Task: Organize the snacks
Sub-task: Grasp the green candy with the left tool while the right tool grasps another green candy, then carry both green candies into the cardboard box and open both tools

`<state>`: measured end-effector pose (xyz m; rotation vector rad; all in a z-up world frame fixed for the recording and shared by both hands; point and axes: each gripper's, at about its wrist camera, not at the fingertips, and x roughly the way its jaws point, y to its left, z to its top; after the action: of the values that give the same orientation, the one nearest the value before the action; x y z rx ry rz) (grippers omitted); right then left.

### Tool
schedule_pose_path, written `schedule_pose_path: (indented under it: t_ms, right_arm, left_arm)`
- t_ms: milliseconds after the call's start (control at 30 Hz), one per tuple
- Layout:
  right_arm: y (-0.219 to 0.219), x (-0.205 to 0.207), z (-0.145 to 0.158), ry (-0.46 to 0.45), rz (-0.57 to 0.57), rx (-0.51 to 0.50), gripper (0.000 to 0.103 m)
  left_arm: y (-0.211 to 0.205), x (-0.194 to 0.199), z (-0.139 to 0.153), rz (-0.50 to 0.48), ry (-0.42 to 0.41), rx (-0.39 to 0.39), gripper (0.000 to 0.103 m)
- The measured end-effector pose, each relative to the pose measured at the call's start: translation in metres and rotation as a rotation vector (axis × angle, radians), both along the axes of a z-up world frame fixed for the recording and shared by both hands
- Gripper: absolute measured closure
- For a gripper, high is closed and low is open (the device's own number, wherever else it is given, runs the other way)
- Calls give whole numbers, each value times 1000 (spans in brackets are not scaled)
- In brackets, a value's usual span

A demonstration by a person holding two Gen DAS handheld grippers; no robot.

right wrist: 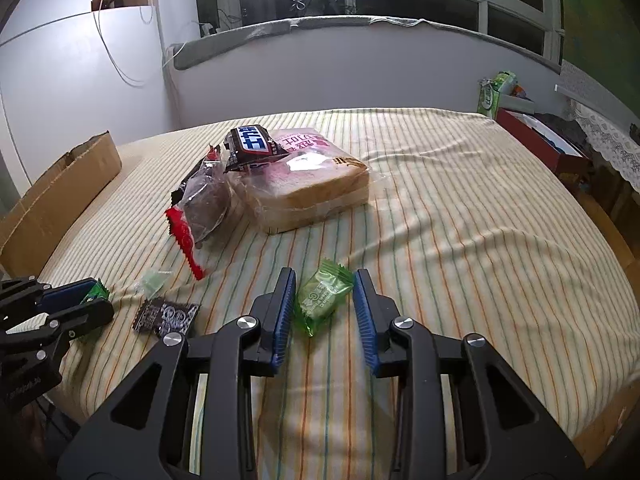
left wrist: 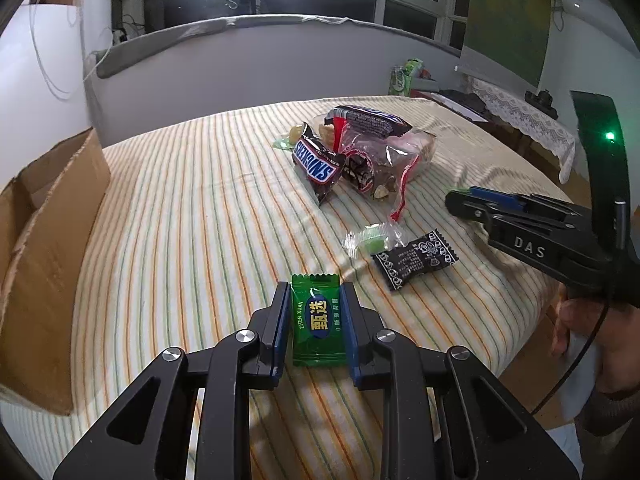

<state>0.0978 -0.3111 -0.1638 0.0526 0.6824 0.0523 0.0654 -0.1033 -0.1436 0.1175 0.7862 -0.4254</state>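
Observation:
My left gripper (left wrist: 314, 294) has its blue pads against both sides of a green candy packet (left wrist: 318, 320) lying on the striped cloth. My right gripper (right wrist: 324, 280) is open around a pale green wrapped candy (right wrist: 322, 300); the left pad is near it, the right pad is apart. A black wrapped candy (left wrist: 414, 260) and a clear green candy (left wrist: 372, 240) lie between the two grippers. Farther back lie a Snickers bar (left wrist: 318, 162), a dark snack bag (right wrist: 208, 200) and a pack of sliced bread (right wrist: 308, 188).
An open cardboard box (left wrist: 48, 248) stands at the table's left edge. The striped tablecloth (right wrist: 480, 220) covers the table. A wall and window ledge run behind. A side table with a red box (right wrist: 540, 140) and a green pack (right wrist: 496, 92) stands at the right.

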Motion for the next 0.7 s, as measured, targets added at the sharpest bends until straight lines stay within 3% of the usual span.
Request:
schedule_pose_path:
  t_ms: [167,333,567,700]
  right_arm:
    - [-3,-5,5,-9,-8,8,72]
    - [4,-22,41,-84,-7,-15,72]
    - [27,-56,120,-244,6,-77,72]
    - [43,-68,148,-300,20,-107,72]
  left_arm:
    - [-1,-3,7,8,-15,7,81]
    - [1,-8,35,19,-100,16,81]
    - [11,-31,108,17,-285,-42,81]
    - [26,-48,141,21,-363,-84,81]
